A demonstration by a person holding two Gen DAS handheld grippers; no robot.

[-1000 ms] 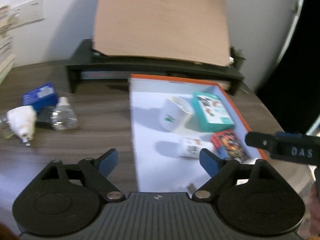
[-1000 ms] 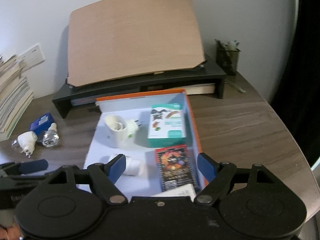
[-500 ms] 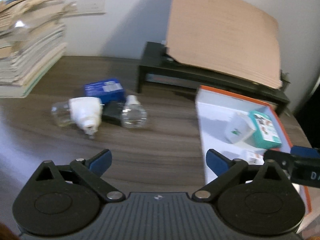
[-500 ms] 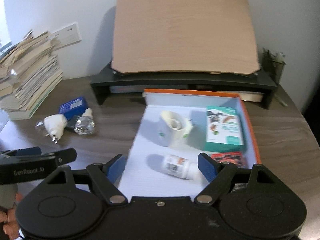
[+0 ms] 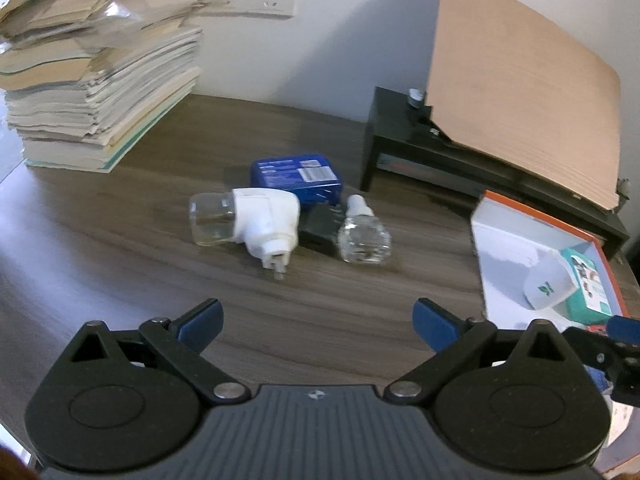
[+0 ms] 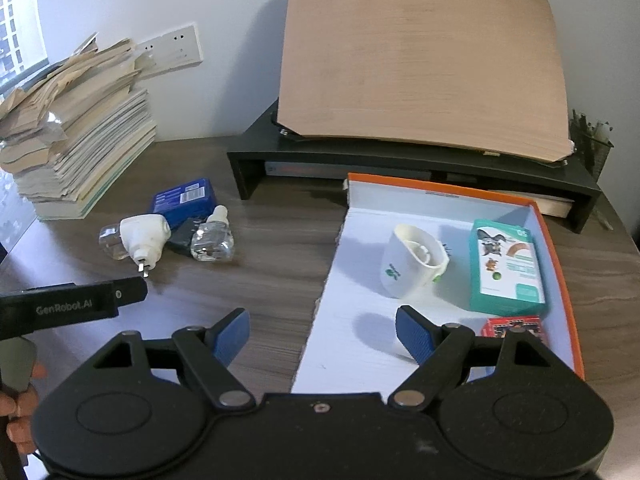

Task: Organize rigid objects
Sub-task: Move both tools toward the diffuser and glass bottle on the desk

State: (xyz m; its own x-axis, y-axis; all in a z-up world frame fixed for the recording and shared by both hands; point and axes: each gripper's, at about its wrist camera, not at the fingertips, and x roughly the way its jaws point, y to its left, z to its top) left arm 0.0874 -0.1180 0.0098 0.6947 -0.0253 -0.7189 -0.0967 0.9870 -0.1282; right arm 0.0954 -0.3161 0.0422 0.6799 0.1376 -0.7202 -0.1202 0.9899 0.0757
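Left gripper (image 5: 316, 322) at the bottom of its frame: jaws just finished opening, now spread wide, nothing between them. Right gripper (image 6: 322, 334), bottom centre of its frame: jaws spread, empty, straddling the near-left edge of the orange-rimmed box (image 6: 558, 248).

On the table (image 5: 120, 248) mid-frame, four loose items in one touching cluster:
- one white plug-in diffuser (image 5: 266, 220) with glass vial attached
- one clear refill bottle (image 5: 363, 236)
- one small black block (image 5: 320, 226)
- one blue box (image 5: 298, 178) behind them

We reckon all are light and rigid. Glass is slick and breakable, so we'd grip the diffuser across its plastic body and the bottle low across its body.

Box at right holds one white mug (image 6: 412, 266) on its side, one teal carton (image 6: 508, 268), one red pack (image 6: 514, 326); more may be hidden behind the gripper.
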